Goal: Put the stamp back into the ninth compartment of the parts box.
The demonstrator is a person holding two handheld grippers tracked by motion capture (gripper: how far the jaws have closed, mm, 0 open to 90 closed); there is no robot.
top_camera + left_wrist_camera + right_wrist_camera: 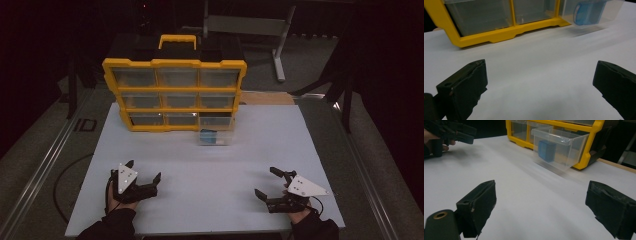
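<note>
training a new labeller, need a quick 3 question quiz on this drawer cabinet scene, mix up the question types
1. True or false: the clear drawer at the bottom right of the yellow cabinet is pulled out onto the white table.
2. Multiple choice: what lies inside that drawer? A) a red ball B) a blue block C) a metal screw
3. Fill in: the left hand-held gripper and the right hand-held gripper both have their jaws ____.

Key:
1. True; it sticks forward of the frame.
2. B; the blue block sits in it.
3. Open; both jaw pairs stand wide apart, holding nothing.
</note>
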